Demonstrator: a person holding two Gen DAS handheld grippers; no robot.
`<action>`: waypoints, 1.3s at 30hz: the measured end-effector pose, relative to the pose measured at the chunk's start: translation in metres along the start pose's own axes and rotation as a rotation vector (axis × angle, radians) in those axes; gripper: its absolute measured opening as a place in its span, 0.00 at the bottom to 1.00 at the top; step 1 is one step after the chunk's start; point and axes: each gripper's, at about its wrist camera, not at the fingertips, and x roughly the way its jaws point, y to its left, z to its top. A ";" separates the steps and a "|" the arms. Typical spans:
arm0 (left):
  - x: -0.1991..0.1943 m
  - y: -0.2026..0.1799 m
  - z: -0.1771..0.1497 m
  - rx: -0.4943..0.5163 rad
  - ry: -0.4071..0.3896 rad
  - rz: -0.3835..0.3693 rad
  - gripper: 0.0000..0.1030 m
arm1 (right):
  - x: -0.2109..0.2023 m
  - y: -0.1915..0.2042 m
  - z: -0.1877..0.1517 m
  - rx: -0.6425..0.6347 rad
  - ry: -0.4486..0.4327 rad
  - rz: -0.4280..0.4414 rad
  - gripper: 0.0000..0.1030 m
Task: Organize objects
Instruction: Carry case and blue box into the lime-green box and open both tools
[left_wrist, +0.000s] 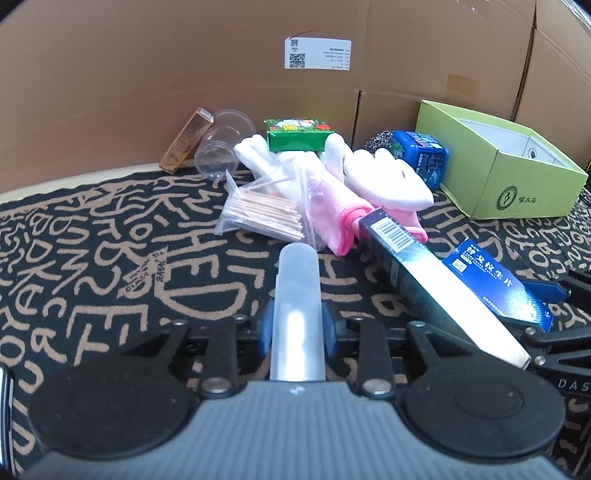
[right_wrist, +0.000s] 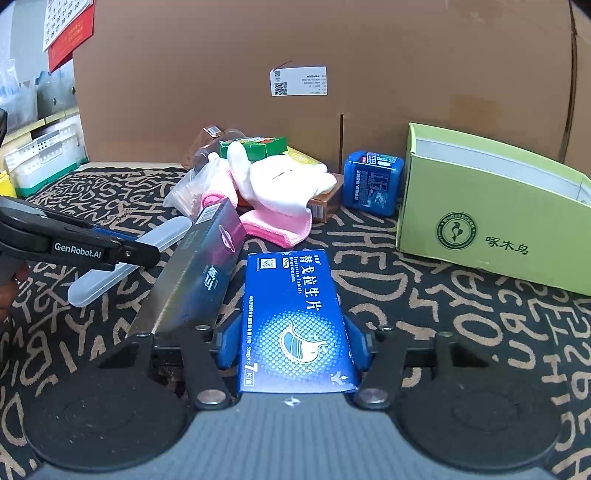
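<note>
My left gripper (left_wrist: 297, 326) is shut on a translucent plastic case (left_wrist: 297, 295), held just above the patterned cloth; the case also shows in the right wrist view (right_wrist: 147, 254). My right gripper (right_wrist: 291, 343) is shut on a blue medicine box (right_wrist: 295, 314), which also shows in the left wrist view (left_wrist: 495, 284). A long dark box (left_wrist: 417, 273) lies between the two grippers, resting against the right gripper (right_wrist: 199, 269). An open green box (left_wrist: 509, 166) stands at the back right, also in the right wrist view (right_wrist: 491, 214).
A pile sits ahead: white gloves (left_wrist: 373, 173), pink cloth (left_wrist: 332, 210), a bag of wooden sticks (left_wrist: 266, 214), a green carton (left_wrist: 297, 134), clear cups (left_wrist: 221, 147), a brown box (left_wrist: 186, 142), a blue tub (left_wrist: 421, 155). A cardboard wall (left_wrist: 184, 74) stands behind.
</note>
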 end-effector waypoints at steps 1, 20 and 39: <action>-0.002 0.000 0.000 -0.005 0.002 -0.002 0.26 | -0.002 -0.001 -0.001 0.008 -0.005 0.004 0.60; -0.042 -0.144 0.133 0.214 -0.196 -0.343 0.26 | -0.082 -0.122 0.071 0.066 -0.268 -0.245 0.60; 0.130 -0.226 0.189 0.211 -0.040 -0.256 0.26 | 0.033 -0.242 0.103 0.145 -0.068 -0.378 0.60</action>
